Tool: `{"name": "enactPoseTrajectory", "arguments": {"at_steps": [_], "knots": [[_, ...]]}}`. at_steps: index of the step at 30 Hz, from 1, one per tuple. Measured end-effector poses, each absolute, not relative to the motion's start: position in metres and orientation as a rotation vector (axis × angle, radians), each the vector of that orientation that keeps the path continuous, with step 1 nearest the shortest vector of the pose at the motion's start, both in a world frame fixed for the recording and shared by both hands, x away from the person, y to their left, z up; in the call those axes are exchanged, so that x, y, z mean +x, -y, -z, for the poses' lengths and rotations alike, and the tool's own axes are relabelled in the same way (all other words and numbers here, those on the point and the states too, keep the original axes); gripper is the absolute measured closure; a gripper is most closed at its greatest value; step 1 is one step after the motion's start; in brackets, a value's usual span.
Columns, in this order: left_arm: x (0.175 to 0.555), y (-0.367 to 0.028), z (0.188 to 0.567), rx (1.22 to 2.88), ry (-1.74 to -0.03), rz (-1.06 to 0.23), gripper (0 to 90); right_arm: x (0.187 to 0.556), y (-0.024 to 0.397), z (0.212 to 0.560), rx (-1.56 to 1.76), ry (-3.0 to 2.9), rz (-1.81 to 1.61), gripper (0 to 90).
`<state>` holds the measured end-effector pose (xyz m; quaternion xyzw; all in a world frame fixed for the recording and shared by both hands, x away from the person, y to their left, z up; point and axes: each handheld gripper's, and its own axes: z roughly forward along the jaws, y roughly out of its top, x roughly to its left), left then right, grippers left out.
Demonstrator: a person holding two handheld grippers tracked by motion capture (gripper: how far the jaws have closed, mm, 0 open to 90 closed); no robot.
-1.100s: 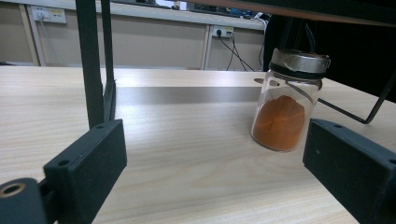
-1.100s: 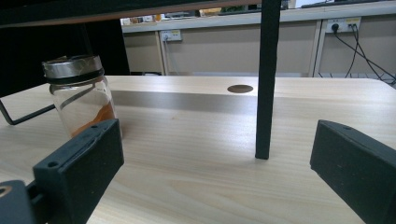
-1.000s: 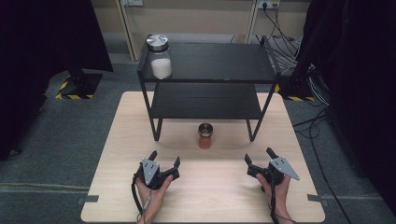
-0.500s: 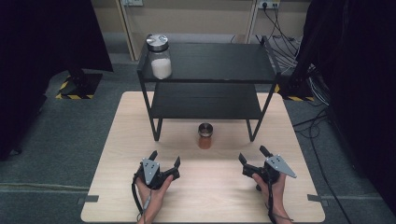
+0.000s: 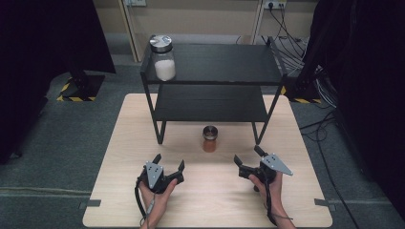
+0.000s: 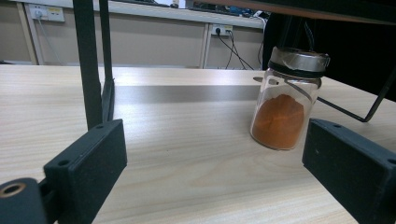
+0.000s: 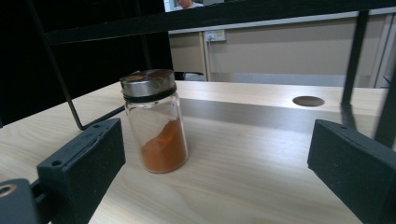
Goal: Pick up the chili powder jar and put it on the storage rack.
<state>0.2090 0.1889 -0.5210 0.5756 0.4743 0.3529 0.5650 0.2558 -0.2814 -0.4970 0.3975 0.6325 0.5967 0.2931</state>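
Both the left gripper (image 5: 168,164) and right gripper (image 5: 247,156) rest low, jaws wide, seemingly angled toward the orange-powder jar (image 5: 209,139).

R gripper (image 5: 248,156) has slid left & a bit forward on the table; it's now closer to the spice jar (image 5: 209,139); jaws wide apart.

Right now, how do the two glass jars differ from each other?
The jar with orange powder stands on the table in front of the shelf rack; the jar with white powder stands on the rack's top shelf, at its left end. The white one looks larger and fuller. Both are upright, clear glass, with metal lids.
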Motion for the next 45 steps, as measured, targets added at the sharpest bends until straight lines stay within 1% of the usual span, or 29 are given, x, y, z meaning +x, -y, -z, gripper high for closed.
{"name": "enactPoseTrajectory", "arguments": {"at_steps": [12, 34, 45], "knots": [[0.21, -0.189, 0.521, 1.359, -1.111, -0.825, 6.0, 0.281, 0.257, 0.487, 1.032, -1.72, -1.606, 5.1], [0.209, -0.188, 0.521, 1.362, -1.105, -0.832, 6.1, 0.31, 0.222, 0.486, 1.001, -1.834, -1.566, 5.2], [0.209, -0.188, 0.521, 1.365, -1.101, -0.834, 6.1, 0.329, 0.212, 0.485, 1.009, -1.884, -1.552, 5.6]]}}
